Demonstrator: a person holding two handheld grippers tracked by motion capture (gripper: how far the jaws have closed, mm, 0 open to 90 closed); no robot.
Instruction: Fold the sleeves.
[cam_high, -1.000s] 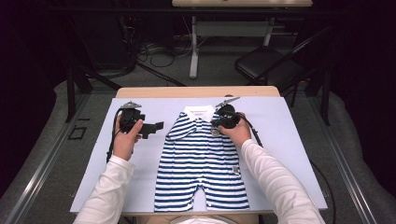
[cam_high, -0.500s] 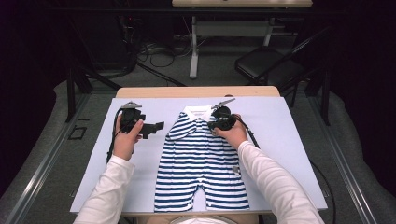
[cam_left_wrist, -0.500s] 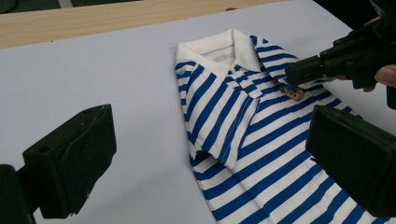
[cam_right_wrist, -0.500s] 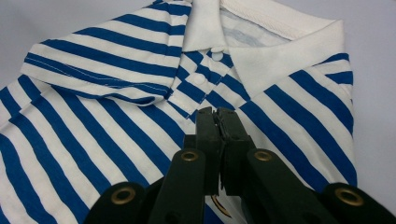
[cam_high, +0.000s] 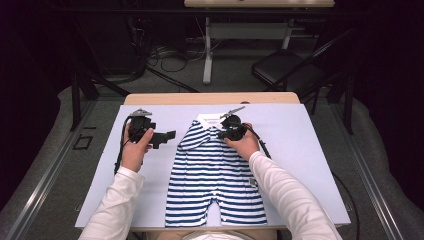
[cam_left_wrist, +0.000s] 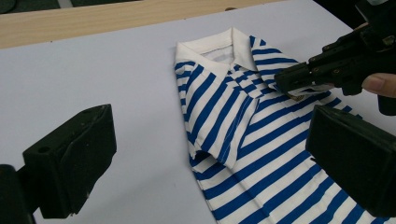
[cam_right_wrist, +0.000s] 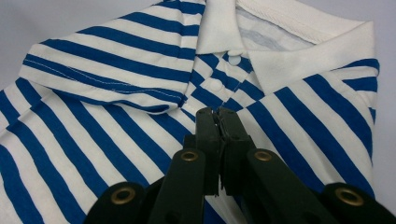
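Since you are working with a small striped romper of soft knit cloth, expect it to be light, limp and quick to wrinkle or drag rather than keep any shape. It lies flat on its back in the middle of the pale blue mat, white collar toward the far edge and legs toward you, with both short sleeves folded in over the chest. Your right gripper has its jaws together just below the snap placket, at the edge of the folded-in sleeve; whether any cloth is pinched between them cannot be made out. Your left gripper hangs with its jaws wide apart just beside the garment's other shoulder, gripping nothing. Take hold at seams, hems or the folded sleeve edge, where doubled cloth gives the pads something to bite. A single layer would probably slip or lift alone, and a pull from one side could skew the whole piece on the smooth mat.
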